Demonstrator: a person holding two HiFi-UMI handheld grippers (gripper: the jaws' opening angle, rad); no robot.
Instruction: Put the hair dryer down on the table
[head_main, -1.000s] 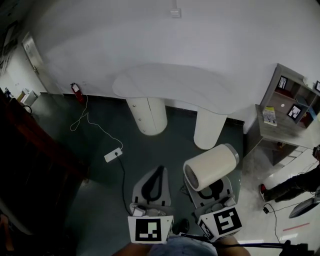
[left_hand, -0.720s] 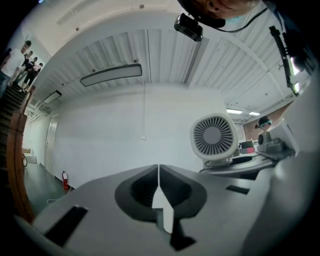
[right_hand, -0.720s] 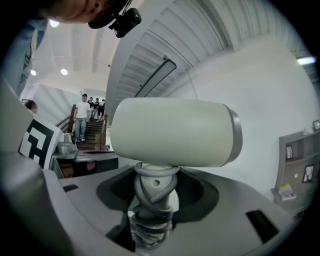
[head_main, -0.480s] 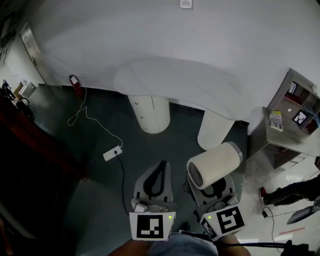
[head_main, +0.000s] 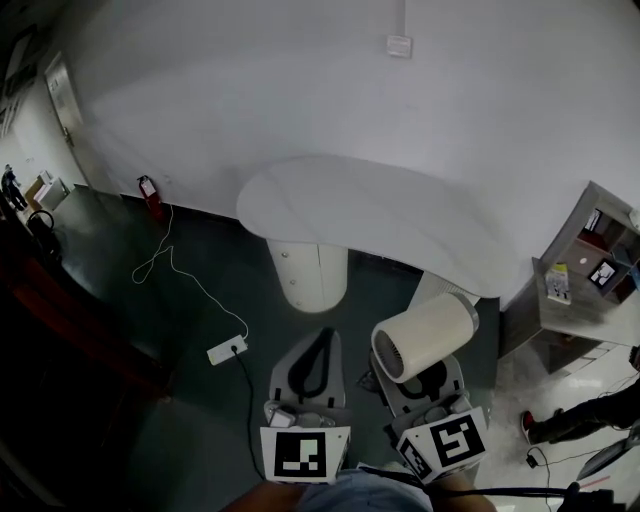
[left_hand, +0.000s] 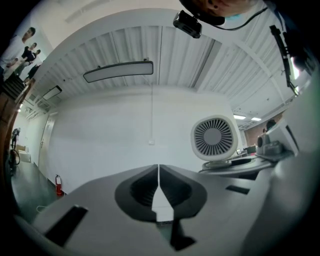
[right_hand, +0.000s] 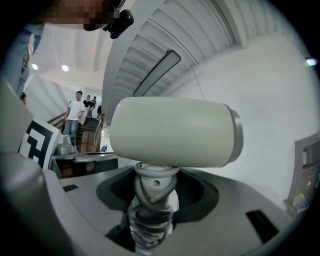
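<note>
A cream hair dryer (head_main: 425, 338) with a grey ring at one end is in my right gripper (head_main: 428, 380), which is shut on its handle. In the right gripper view the barrel (right_hand: 172, 132) lies crosswise above the jaws, and a grey cord is wound round the handle (right_hand: 152, 192) between them. My left gripper (head_main: 322, 340) is beside it, shut and holding nothing; in its own view the tips (left_hand: 159, 172) meet and the dryer's grille (left_hand: 214, 137) shows at the right. The white curved table (head_main: 370, 205) stands ahead of both grippers, and I see nothing on its top.
Two rounded white pedestals (head_main: 308, 270) carry the table. On the dark floor lie a power strip (head_main: 228, 350) with a white cord and a fire extinguisher (head_main: 150, 190) by the wall. A grey shelf unit (head_main: 590, 270) and a person's legs (head_main: 590, 415) are at the right.
The table has drawn closer and sits lower in the head view. Both grippers stay side by side, and the dryer remains in the right one.
</note>
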